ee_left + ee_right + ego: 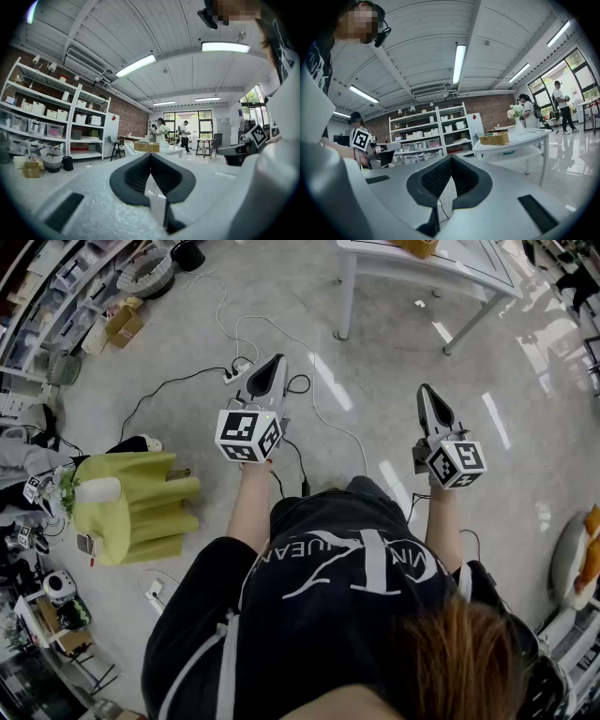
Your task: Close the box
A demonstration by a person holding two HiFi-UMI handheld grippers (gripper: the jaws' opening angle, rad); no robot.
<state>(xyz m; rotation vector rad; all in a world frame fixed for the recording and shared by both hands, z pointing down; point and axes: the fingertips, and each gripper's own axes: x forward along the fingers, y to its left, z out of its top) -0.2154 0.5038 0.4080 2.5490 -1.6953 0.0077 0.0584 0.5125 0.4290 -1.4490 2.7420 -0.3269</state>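
I hold both claws level over a glossy grey floor [394,343] strewn with cables [187,382]; the left gripper [275,364] and the right gripper [427,395] each have their jaws pressed together with nothing between them. The box [494,138], tan and woven, sits on the white table [403,273] at 1 o'clock, well apart from both claws. Shelves [56,296] of bins line the brick wall [131,117] at 10 o'clock, a yellow-green seat [141,507] stands at 9 o'clock, and 2 people [162,133] stand beyond the table.
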